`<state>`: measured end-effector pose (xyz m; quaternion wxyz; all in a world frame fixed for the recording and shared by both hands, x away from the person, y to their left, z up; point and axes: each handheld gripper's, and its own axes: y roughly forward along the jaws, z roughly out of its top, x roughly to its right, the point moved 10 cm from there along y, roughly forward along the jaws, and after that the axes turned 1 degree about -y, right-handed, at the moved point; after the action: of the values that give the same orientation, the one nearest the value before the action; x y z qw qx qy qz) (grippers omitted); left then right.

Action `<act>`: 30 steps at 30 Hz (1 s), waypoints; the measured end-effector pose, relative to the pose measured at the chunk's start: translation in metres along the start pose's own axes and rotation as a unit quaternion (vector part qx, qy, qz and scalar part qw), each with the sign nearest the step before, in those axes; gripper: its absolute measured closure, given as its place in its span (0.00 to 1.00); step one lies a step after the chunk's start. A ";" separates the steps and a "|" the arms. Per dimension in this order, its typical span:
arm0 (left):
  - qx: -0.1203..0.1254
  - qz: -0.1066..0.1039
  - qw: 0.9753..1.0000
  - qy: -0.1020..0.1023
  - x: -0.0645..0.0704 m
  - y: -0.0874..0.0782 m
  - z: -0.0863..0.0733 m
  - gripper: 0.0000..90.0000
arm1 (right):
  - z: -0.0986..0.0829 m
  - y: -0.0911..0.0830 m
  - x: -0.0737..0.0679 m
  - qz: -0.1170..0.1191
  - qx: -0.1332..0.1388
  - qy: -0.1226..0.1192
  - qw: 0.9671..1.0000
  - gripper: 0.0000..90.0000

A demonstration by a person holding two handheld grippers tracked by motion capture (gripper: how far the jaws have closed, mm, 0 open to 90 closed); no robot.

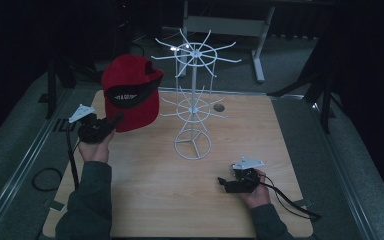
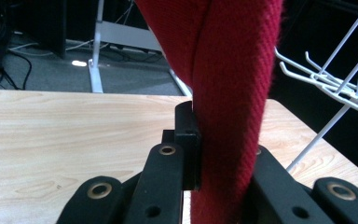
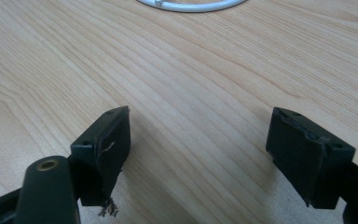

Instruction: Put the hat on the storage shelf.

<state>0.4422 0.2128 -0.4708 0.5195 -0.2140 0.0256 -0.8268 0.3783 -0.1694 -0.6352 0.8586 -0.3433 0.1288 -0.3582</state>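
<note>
Jaws of the left gripper (image 1: 111,122) clamp the red cap (image 1: 130,90) at left of frame beside the white wire rack (image 1: 194,100); right gripper (image 3: 198,140) jaws stand apart above the wooden table (image 1: 180,190).

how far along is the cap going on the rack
Done: the left gripper has the red cap clamped by its edge and lifted off the table. In hand: cap held beside the white wire rack. Left: hanging it on a hook. The right gripper rests open, empty.

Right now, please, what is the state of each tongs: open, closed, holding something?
Left tongs: closed on the red cap, held up beside the white wire rack.
Right tongs: open, holding nothing, low over the wooden table.
</note>
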 end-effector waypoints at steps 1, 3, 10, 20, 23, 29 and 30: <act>0.001 0.000 1.000 0.001 0.000 -0.001 0.002 0.96 | 0.000 0.000 0.000 0.000 0.000 0.000 1.000 0.24; 0.005 -0.001 1.000 0.000 0.001 -0.002 0.005 0.96 | 0.000 0.000 0.000 0.000 0.000 0.000 1.000 0.24; 0.015 -0.002 1.000 0.002 0.005 -0.006 0.015 0.96 | 0.000 0.000 0.000 0.000 0.000 0.001 1.000 0.24; 0.025 -0.006 1.000 0.003 0.011 -0.010 0.025 0.96 | 0.000 0.000 0.000 0.000 -0.001 0.001 1.000 0.24; 0.027 -0.006 1.000 0.003 0.011 -0.012 0.028 0.96 | 0.000 0.000 0.000 0.000 -0.001 0.001 1.000 0.24; 0.035 -0.008 0.999 0.002 0.014 -0.015 0.034 0.96 | 0.000 0.000 0.000 0.000 0.000 0.000 1.000 0.24; 0.037 -0.008 0.999 0.002 0.014 -0.015 0.035 0.96 | 0.000 0.000 0.000 0.000 0.000 0.000 1.000 0.24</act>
<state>0.4374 0.2138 -0.4301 0.5206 -0.1932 -0.0051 -0.8316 0.3783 -0.1694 -0.6352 0.8586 -0.3432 0.1290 -0.3584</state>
